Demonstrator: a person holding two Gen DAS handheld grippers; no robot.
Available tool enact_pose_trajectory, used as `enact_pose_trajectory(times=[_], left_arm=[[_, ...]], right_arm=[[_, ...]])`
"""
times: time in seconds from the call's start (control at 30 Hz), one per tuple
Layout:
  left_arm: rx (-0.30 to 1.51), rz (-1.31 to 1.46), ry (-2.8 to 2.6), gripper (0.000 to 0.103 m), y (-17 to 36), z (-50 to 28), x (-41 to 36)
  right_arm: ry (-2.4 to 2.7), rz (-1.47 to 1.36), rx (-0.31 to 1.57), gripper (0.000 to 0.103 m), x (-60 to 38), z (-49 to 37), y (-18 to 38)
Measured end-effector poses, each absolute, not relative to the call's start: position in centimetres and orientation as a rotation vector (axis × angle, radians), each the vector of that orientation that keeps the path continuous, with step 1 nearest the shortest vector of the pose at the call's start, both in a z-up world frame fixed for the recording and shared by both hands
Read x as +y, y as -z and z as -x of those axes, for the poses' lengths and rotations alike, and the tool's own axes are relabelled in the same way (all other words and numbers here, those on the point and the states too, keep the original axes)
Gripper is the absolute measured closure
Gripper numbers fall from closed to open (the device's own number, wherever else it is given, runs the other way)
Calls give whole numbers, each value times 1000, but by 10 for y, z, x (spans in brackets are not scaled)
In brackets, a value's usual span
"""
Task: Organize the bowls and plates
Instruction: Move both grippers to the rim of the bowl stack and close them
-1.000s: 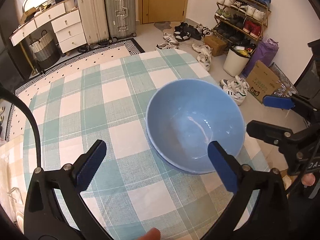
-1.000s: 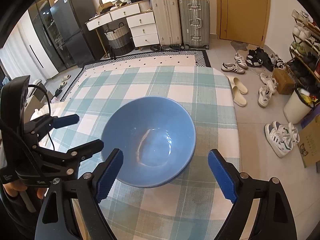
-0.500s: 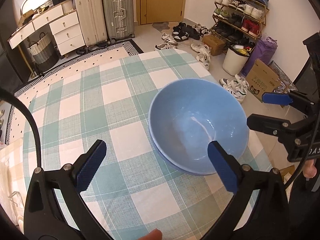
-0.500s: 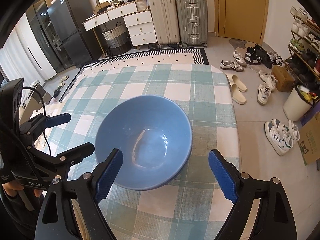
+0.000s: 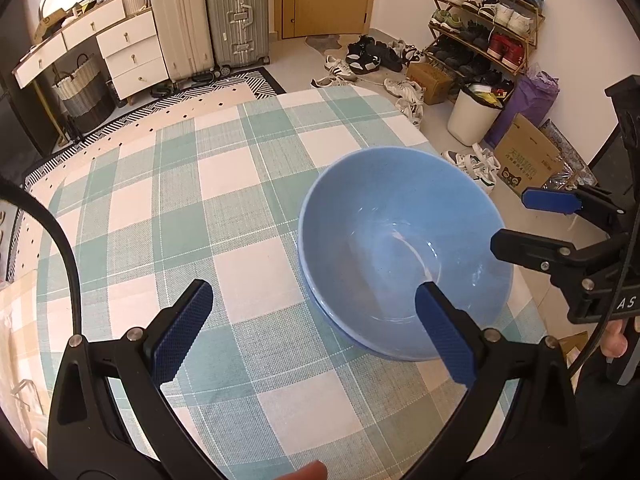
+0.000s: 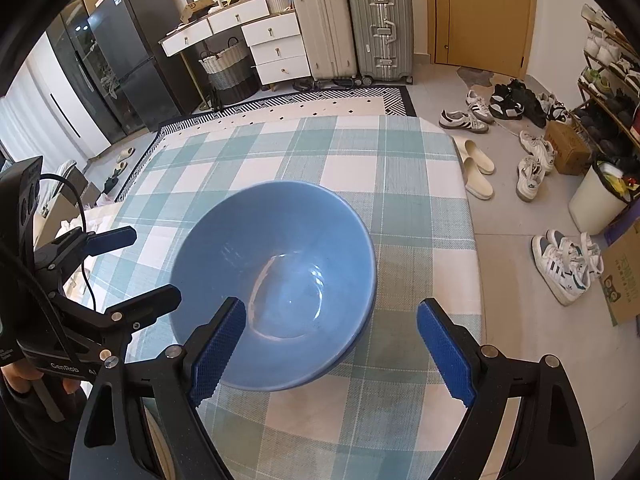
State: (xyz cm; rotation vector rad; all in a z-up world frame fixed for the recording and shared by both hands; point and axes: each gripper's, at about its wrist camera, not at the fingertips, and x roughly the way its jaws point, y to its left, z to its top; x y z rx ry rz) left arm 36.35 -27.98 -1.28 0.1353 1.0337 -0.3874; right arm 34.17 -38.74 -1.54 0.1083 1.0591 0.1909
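A large blue bowl [image 5: 404, 252] sits nested in a second blue bowl whose rim shows just under it, on the green-and-white checked tablecloth [image 5: 168, 208]. It also shows in the right wrist view [image 6: 276, 280]. My left gripper [image 5: 314, 332] is open and empty, just short of the bowl's near-left side. My right gripper [image 6: 332, 348] is open and empty, with its left pad over the bowl's near rim. Each gripper shows in the other's view, the right one [image 5: 536, 220] beyond the bowl's right edge, the left one [image 6: 132, 264] at the bowl's left.
The table's right edge [image 6: 472, 240] drops to a floor with scattered shoes [image 6: 532, 172] and a white bin [image 6: 600, 200]. Suitcases [image 6: 352, 20], white drawers [image 6: 276, 44] and a shoe rack [image 5: 484, 12] stand along the far walls.
Both grippers have drifted slightly back and up from the bowls. The bowls have not moved, and both jaws stay open.
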Motion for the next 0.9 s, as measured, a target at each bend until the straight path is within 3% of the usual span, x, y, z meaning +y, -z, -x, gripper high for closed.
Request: enact_pose_trajectory(times=[0.67, 0.77, 0.9], left_arm=[[1120, -120, 372, 4, 59, -394, -286], [1132, -117, 368, 7, 66, -398, -285], [1141, -114, 356, 17, 73, -403, -285]], right_arm=[[-216, -219, 1093, 14, -394, -359, 62], [-212, -222, 1104, 14, -395, -362, 67], [-210, -221, 1110, 16, -394, -365, 73]])
